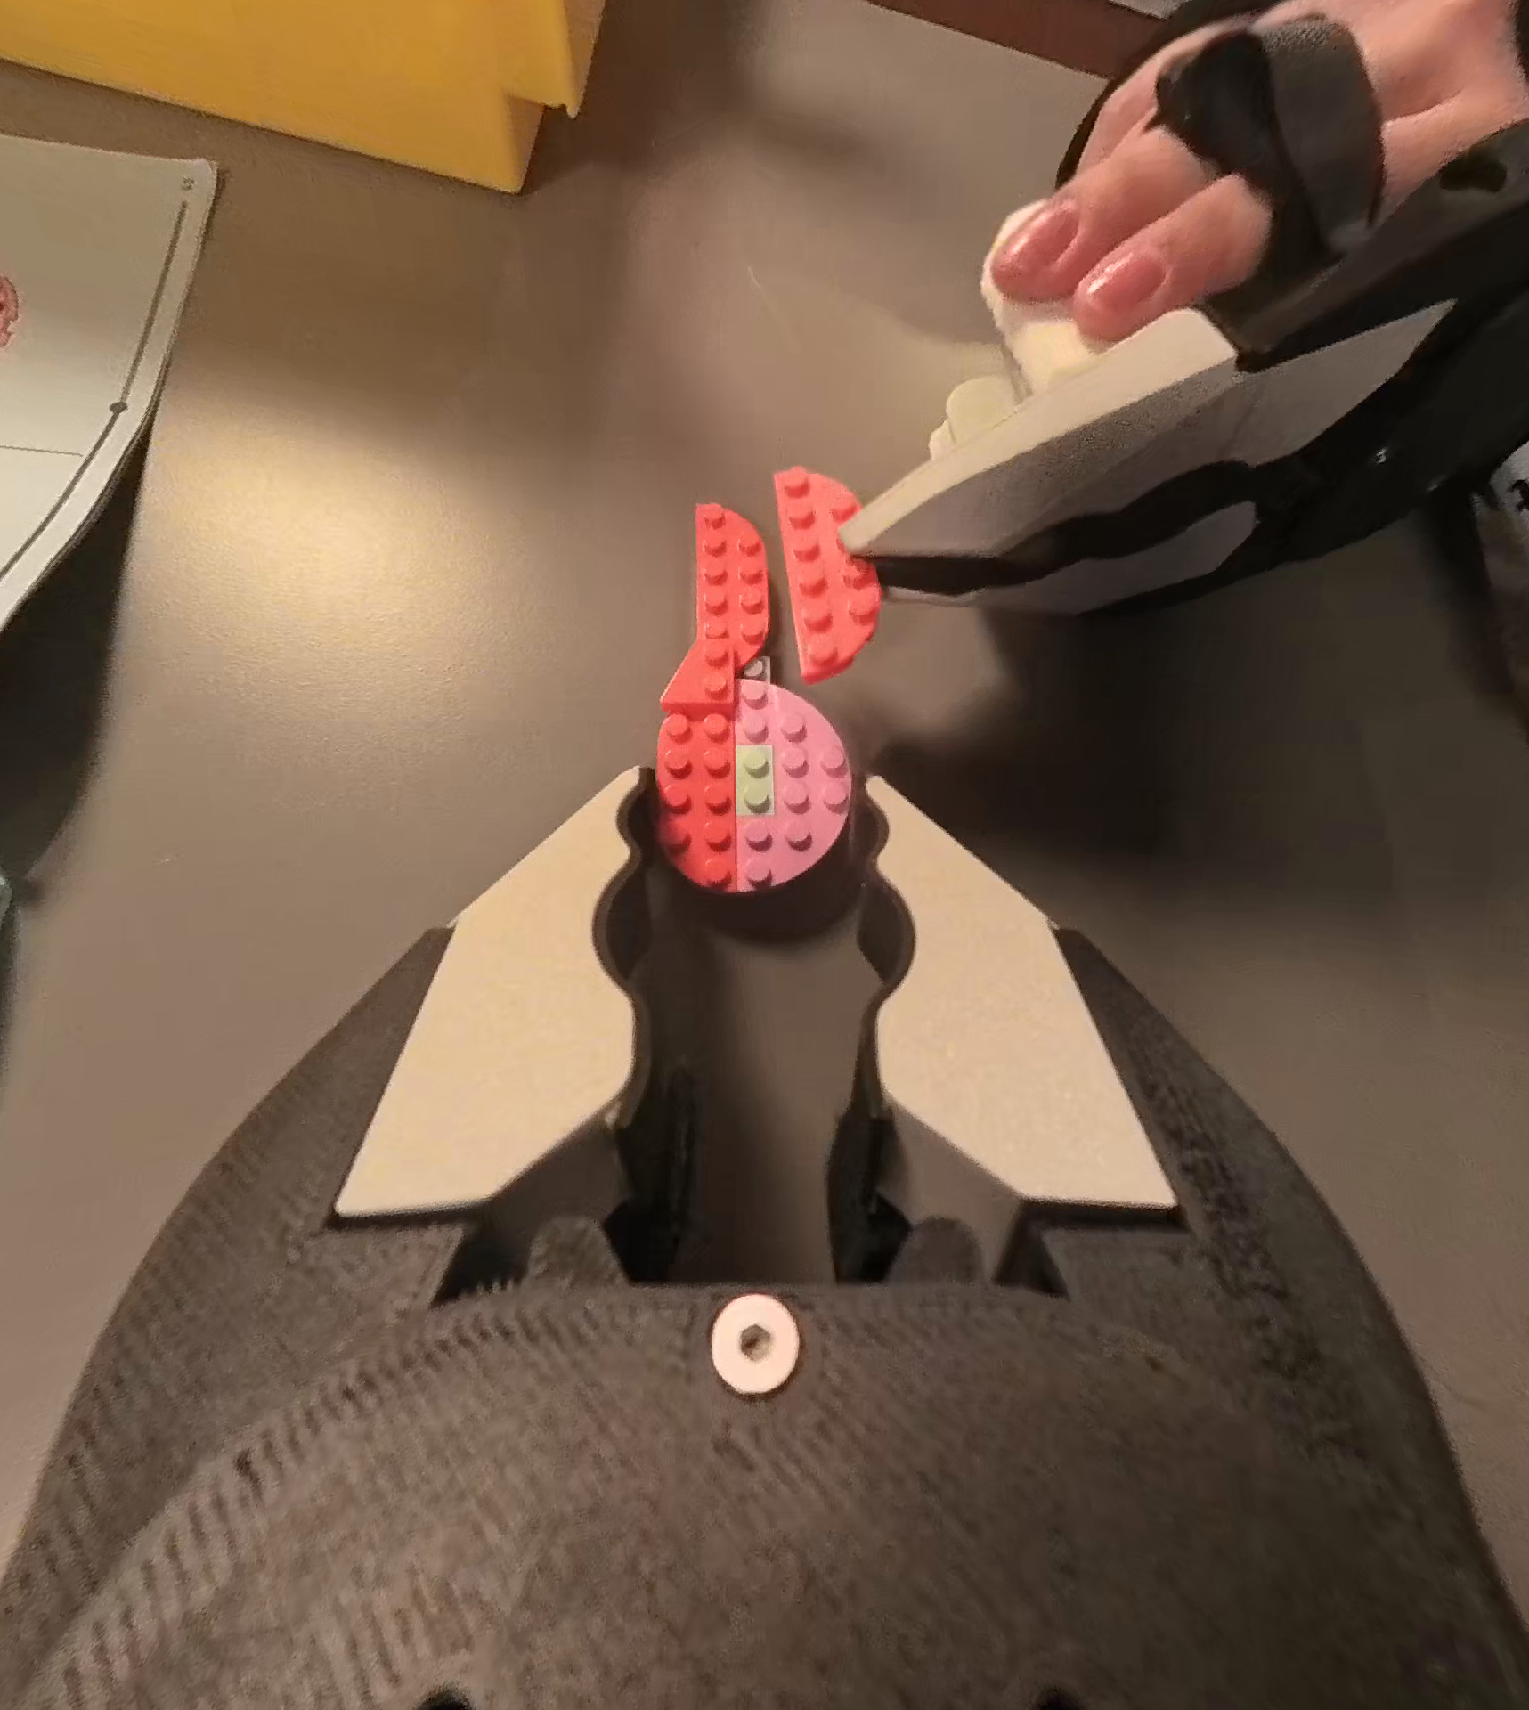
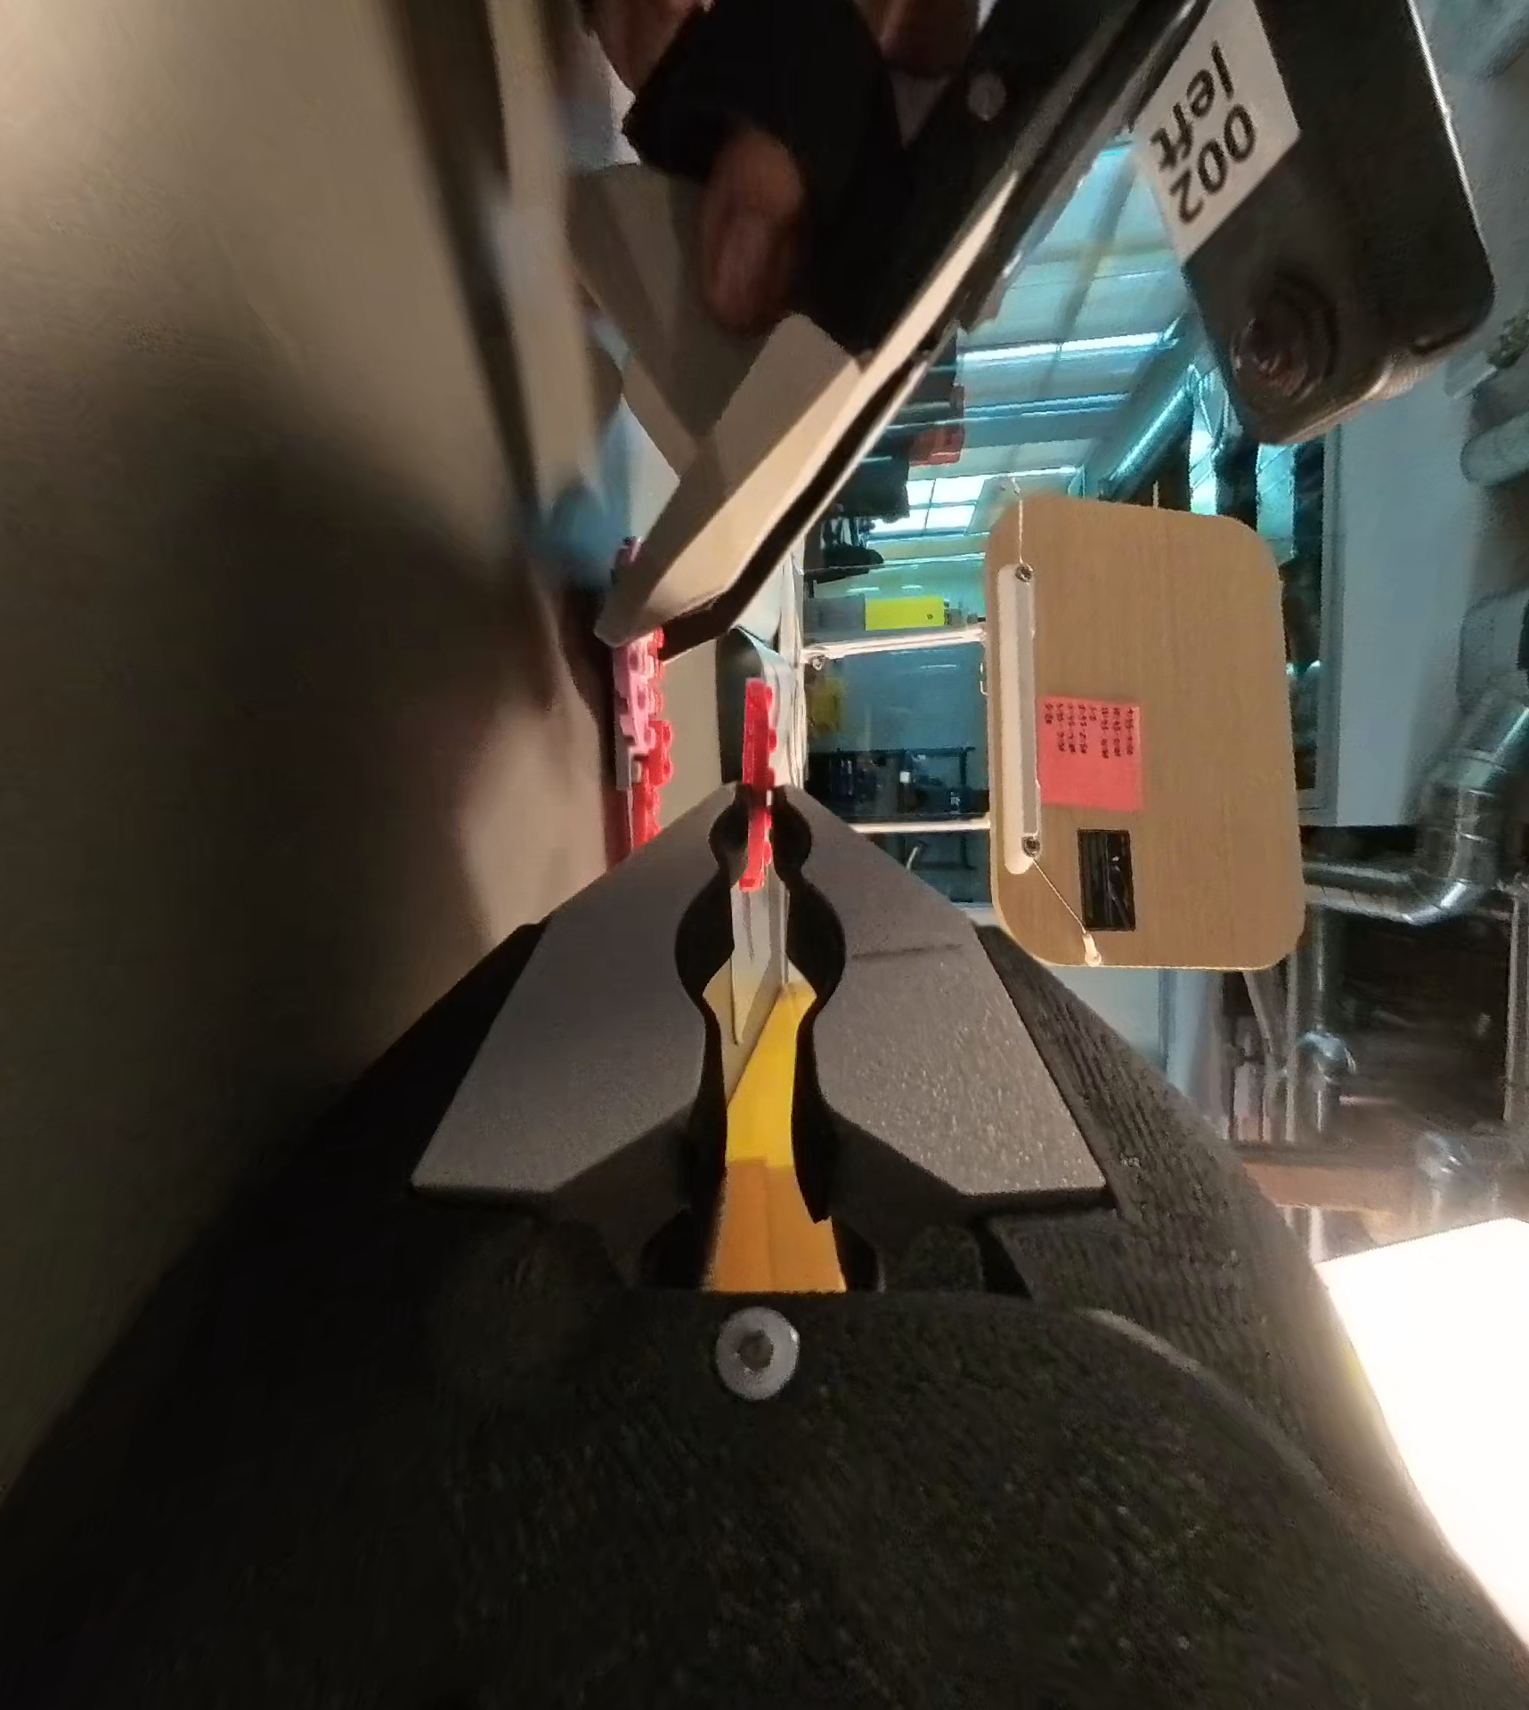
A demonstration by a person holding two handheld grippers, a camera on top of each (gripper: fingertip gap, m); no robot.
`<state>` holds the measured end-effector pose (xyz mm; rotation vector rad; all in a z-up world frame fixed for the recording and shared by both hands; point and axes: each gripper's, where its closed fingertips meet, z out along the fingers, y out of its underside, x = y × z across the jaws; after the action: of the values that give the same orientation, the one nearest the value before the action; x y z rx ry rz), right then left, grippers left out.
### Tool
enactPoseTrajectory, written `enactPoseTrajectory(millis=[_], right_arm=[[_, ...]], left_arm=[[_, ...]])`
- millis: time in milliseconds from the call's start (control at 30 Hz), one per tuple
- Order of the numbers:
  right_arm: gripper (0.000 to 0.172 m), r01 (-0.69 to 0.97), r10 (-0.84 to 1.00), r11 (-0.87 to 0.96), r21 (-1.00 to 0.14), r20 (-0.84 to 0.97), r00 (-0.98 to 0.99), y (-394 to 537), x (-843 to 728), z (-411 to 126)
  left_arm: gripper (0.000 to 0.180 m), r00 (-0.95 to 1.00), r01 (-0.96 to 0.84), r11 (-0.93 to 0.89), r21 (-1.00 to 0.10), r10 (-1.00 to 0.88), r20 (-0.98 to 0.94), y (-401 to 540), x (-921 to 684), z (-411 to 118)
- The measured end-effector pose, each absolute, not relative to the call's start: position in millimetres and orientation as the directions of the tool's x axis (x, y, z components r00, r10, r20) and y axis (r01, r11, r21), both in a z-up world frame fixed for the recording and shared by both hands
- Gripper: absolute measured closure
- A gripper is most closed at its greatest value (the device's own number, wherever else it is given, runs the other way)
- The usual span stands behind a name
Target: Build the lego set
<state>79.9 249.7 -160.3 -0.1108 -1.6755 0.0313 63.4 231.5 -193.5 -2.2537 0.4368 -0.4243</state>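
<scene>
My left gripper [image 1: 756, 798] is shut on a round brick assembly [image 1: 797, 786] that lies on the brown table [image 1: 372, 601]. The assembly is half red and half pink, with a small green piece in the middle. A red wedge [image 1: 696, 689] and a long red rounded plate [image 1: 733, 583] extend from its far side. My right gripper [image 2: 756, 798] is shut on a second red half-round plate [image 2: 756, 740]. It holds this plate [image 1: 825, 574] tilted just right of the long plate, with a narrow gap between them. The left gripper's finger [image 2: 649, 611] rests at the assembly [image 2: 640, 722] in the right wrist view.
An open instruction booklet [image 1: 20, 416] lies at the left. A yellow box [image 1: 325, 65] stands at the far left. A person's hand [image 1: 1158, 241] holds the right gripper. A wooden board [image 2: 1140, 731] and shelving show beyond the table. Left tips to right tips: about 5 cm.
</scene>
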Motion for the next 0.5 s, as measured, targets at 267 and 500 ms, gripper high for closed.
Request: enactPoseTrajectory(millis=[267, 500], right_arm=[[0.169, 0.121, 0.168, 0.981, -0.149, 0.971, -0.172, 262.3, 75.6, -168.0], [0.169, 0.092, 0.141, 0.989, -0.12, 0.951, -0.275, 251.0, 72.9, -177.6]], left_arm=[[0.139, 0.887, -0.167, -0.634, -0.755, -0.432, 0.166, 231.8, 62.8, -193.2], [0.14, 0.882, -0.085, -0.646, -0.758, -0.403, 0.244, 233.4, 60.2, -189.1]])
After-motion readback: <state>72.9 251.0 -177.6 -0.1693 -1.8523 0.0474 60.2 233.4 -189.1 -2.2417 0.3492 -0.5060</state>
